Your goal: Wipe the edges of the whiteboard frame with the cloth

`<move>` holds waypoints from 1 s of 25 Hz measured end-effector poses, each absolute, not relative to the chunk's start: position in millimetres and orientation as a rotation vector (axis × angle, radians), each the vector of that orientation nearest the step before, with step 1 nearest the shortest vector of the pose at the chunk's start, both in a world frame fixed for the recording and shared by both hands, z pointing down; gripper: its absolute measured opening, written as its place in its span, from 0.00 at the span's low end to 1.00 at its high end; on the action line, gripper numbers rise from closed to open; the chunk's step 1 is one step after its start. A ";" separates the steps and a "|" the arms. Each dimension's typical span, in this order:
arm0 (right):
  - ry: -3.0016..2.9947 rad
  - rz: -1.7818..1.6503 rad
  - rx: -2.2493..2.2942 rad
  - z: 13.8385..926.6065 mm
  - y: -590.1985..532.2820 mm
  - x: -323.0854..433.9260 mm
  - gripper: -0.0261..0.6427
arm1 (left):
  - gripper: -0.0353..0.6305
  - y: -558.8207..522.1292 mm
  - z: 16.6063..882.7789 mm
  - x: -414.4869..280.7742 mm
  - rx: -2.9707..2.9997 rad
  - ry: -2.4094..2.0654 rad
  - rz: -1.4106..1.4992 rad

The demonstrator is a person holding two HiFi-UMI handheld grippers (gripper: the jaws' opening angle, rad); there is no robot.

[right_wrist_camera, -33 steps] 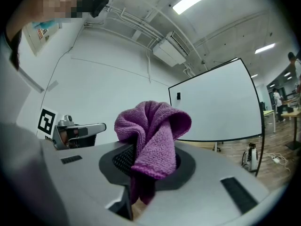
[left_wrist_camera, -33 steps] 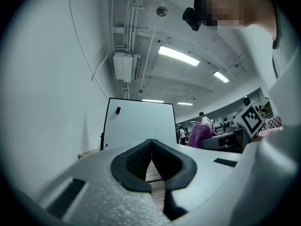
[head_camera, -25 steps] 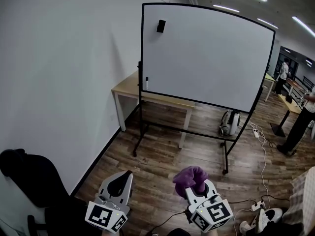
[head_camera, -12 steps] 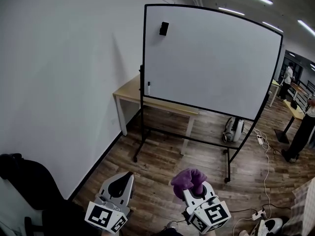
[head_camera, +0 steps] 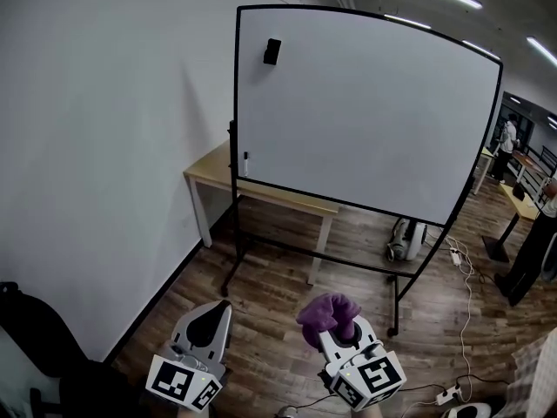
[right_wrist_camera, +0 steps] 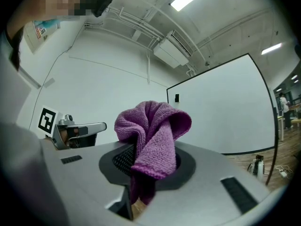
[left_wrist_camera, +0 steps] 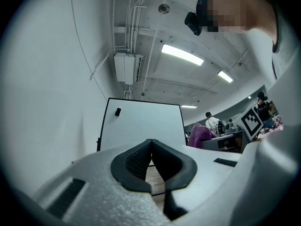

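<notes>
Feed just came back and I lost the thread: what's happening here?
A person holds a gripper in each hand. The right gripper is shut on a purple cloth; the left gripper is shut and empty. Both are well short of the whiteboard ahead, so its frame is not yet being wiped.

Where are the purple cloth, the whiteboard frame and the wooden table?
purple cloth (right_wrist_camera: 153, 133): right gripper view, bunched fold above the jaws.
whiteboard frame (head_camera: 236, 103): head view, left upright edge.
wooden table (head_camera: 211, 169): head view, bare tabletop left of the board.
</notes>
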State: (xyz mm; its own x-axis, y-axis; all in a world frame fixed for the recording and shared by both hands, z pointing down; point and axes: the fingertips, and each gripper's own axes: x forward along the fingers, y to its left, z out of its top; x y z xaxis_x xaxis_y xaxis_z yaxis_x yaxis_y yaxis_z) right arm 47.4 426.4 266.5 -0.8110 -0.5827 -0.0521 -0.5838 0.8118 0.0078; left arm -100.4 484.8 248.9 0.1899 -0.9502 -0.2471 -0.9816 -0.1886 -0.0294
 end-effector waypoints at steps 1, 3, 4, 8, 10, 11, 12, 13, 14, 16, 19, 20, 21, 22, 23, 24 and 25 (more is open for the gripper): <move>2.947 0.035 -0.944 266.2 418.7 49.9 0.14 | 0.08 477.2 248.5 -97.3 -2.275 1.875 0.259; 2.947 0.030 -0.939 265.7 403.8 56.0 0.14 | 0.08 462.0 247.0 -90.9 -2.273 1.876 0.258; 2.946 0.030 -0.938 265.8 396.8 59.7 0.14 | 0.08 454.9 246.0 -87.4 -2.272 1.875 0.258; 2.943 0.033 -0.941 269.4 373.8 76.4 0.14 | 0.08 430.7 244.1 -71.5 -2.266 1.861 0.246; 2.938 0.023 -0.945 271.8 365.5 84.2 0.14 | 0.08 421.7 245.4 -63.9 -2.270 1.857 0.236; 2.936 0.014 -0.947 273.1 361.4 87.1 0.14 | 0.08 417.5 246.2 -60.9 -2.274 1.858 0.231; 2.934 0.005 -0.947 274.2 357.5 89.2 0.14 | 0.08 413.5 246.8 -58.6 -2.277 1.859 0.227; 2.932 -0.003 -0.944 275.2 354.2 90.6 0.14 | 0.08 409.9 246.9 -56.8 -2.279 1.860 0.223; 2.932 -0.009 -0.939 276.2 351.7 91.4 0.14 | 0.08 406.9 247.0 -55.5 -2.279 1.862 0.218; 2.932 -0.017 -0.932 278.2 347.4 91.9 0.14 | 0.08 400.9 247.0 -54.5 -2.279 1.865 0.208; 2.933 -0.029 -0.936 279.0 337.0 88.6 0.14 | 0.08 388.1 245.4 -57.1 -2.286 1.859 0.205; 2.933 -0.029 -0.941 279.1 333.2 87.7 0.14 | 0.08 383.9 244.9 -57.9 -2.288 1.855 0.206; 2.933 -0.028 -0.947 279.2 329.3 86.9 0.14 | 0.08 379.7 244.7 -58.7 -2.291 1.850 0.209; 2.932 -0.025 -0.954 279.3 325.1 85.7 0.14 | 0.08 375.1 244.9 -60.0 -2.295 1.846 0.213; 2.932 -0.022 -0.961 279.3 320.4 83.6 0.14 | 0.08 369.8 245.4 -62.2 -2.299 1.841 0.218; 2.931 -0.019 -0.968 279.0 315.3 80.5 0.14 | 0.08 363.8 245.8 -65.5 -2.305 1.836 0.221; 2.929 -0.015 -0.975 278.6 309.9 76.5 0.14 | 0.08 357.3 246.1 -69.7 -2.310 1.830 0.224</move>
